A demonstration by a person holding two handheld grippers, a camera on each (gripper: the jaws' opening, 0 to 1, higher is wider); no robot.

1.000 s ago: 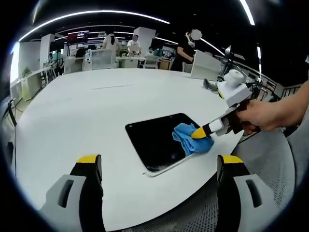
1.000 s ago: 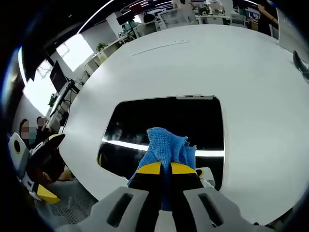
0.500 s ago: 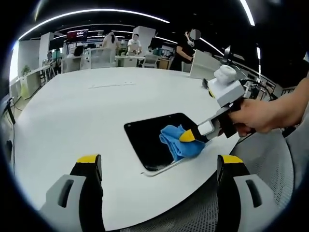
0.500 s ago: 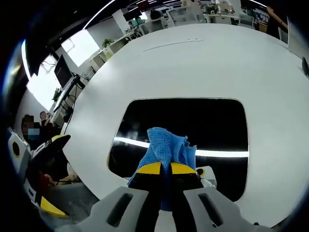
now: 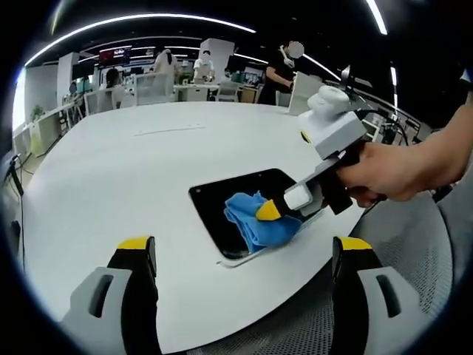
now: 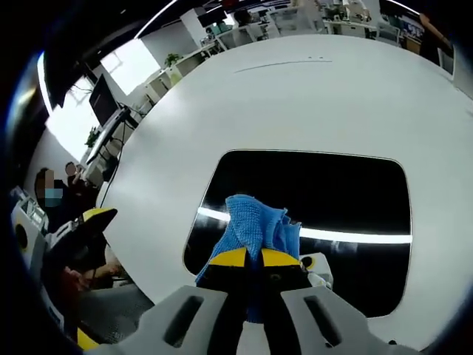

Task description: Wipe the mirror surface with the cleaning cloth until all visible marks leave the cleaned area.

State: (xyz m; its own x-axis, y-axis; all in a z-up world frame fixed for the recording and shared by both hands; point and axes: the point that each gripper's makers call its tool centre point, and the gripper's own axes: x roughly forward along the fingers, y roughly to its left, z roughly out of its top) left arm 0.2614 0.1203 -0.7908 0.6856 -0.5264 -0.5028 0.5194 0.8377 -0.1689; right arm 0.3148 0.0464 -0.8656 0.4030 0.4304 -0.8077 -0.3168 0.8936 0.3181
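A dark rectangular mirror (image 5: 229, 203) (image 6: 332, 192) lies flat on the white round table (image 5: 133, 163) (image 6: 295, 96), close to its near edge. A blue cleaning cloth (image 5: 255, 218) (image 6: 255, 225) rests on the mirror's near end. My right gripper (image 6: 251, 259) (image 5: 267, 211) is shut on the cloth and presses it to the glass; a hand (image 5: 384, 170) holds it. My left gripper (image 5: 240, 251) is open, held back above the table edge with nothing between its jaws; in the right gripper view its yellow-tipped jaw (image 6: 92, 218) shows at the left.
A mesh chair seat (image 5: 414, 251) lies below the table edge at the right. Desks, monitors and several people (image 5: 203, 66) stand in the office behind the table. A person (image 6: 52, 196) sits at the left.
The right gripper has dragged the cloth leftward across the mirror toward its near left corner. The left gripper has stayed in place.
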